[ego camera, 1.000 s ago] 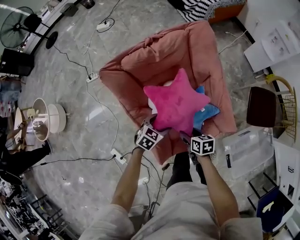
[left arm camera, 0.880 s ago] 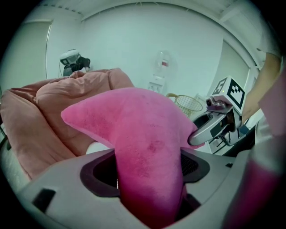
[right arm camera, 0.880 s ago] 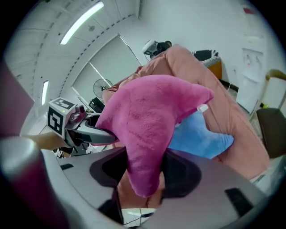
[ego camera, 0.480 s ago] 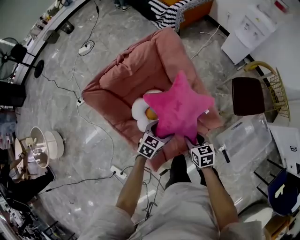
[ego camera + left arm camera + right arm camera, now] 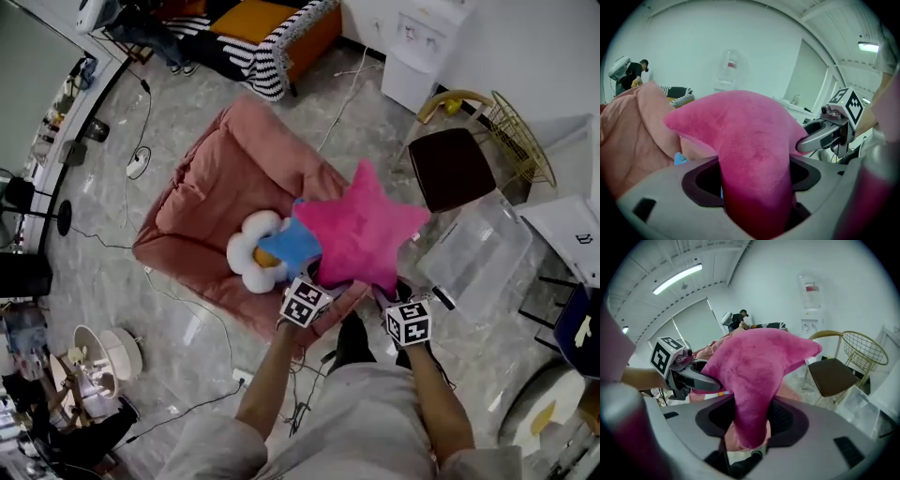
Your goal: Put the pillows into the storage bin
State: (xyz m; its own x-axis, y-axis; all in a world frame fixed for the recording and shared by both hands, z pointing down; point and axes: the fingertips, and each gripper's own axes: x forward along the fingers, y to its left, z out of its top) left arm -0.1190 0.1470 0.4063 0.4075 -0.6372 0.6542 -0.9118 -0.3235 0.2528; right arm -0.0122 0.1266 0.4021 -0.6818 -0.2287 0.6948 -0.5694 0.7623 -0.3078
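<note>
Clamped at centre frame: pink star pillow (image 5: 361, 225), one lower point in the left gripper (image 5: 322, 278), another in the right gripper (image 5: 387, 291), just tightened there. Hangs just left of the clear storage bin (image 5: 478, 258), seemingly over the edge of the pink cushion (image 5: 225, 178).

a: where's the star pillow (image 5: 361, 230)?
b: magenta plush, held in the air by two lower points, between the pink lounger (image 5: 225, 178) and the clear storage bin (image 5: 478, 258) on the floor.
a: the others?
b: white flower pillow (image 5: 253, 251) and blue pillow (image 5: 292, 242) — touching, at the lounger's near edge.
</note>
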